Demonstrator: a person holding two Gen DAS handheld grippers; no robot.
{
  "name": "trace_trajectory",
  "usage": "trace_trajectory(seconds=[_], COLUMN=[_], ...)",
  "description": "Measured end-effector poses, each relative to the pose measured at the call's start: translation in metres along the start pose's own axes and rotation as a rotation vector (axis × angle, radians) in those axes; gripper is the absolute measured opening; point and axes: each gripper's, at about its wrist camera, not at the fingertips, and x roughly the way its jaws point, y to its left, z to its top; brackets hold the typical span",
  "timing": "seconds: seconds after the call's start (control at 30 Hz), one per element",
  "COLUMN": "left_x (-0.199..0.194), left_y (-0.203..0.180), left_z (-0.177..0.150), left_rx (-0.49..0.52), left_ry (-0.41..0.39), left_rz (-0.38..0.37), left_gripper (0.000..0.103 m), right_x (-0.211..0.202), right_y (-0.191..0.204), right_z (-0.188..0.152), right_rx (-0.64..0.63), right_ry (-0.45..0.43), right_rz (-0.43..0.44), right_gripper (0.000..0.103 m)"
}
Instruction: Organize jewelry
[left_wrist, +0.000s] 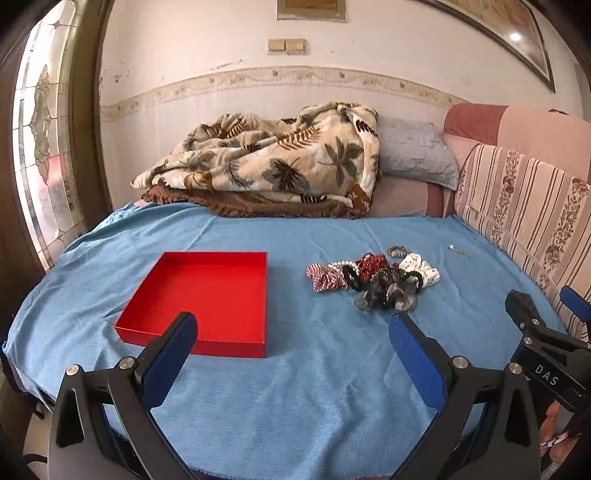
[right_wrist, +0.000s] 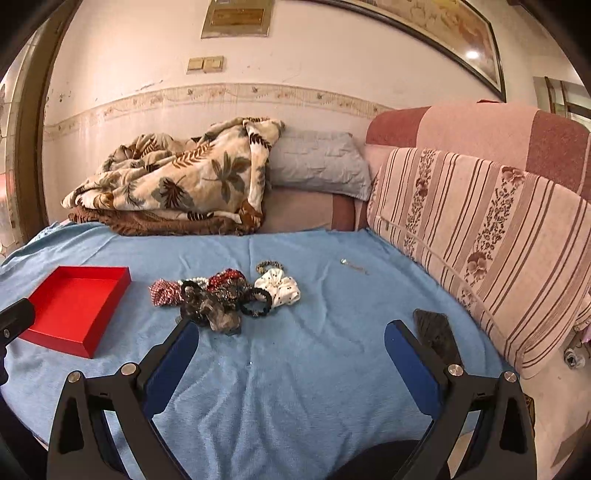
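Observation:
An empty red tray lies on the blue cloth at the left. A pile of scrunchies, pearl beads and hair ties lies in the middle. A small bracelet and a thin chain with a pendant lie behind it. My left gripper is open and empty, near the tray's front edge. My right gripper is open and empty, just in front of the pile; it also shows in the left wrist view.
A leaf-print blanket and a grey pillow lie behind the cloth. A striped sofa cushion borders the right side. A dark flat object lies by my right finger.

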Motion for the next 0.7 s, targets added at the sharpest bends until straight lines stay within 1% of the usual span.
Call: trace_trajectory(seconds=[0.3,0.47,0.7], left_x=[-0.028,-0.044,-0.048], left_y=[0.003,0.003,0.001], left_z=[-0.003,-0.004,-0.003], left_rx=[0.008,0.01,0.024], left_ry=[-0.067,-0.124,-0.132], left_rz=[0.018,0.043,0.036], left_gripper=[0.103,0.103,0.103], right_x=[-0.027,-0.043,-0.051], right_y=[-0.002,-0.005,-0.009], right_z=[0.002,0.003,0.003], right_rx=[0.012,0.013,0.014], right_ry=[-0.061,-0.109,-0.128], right_rz=[0.009,-0.002,-0.014], right_gripper=[0.102,0.103,0.103])
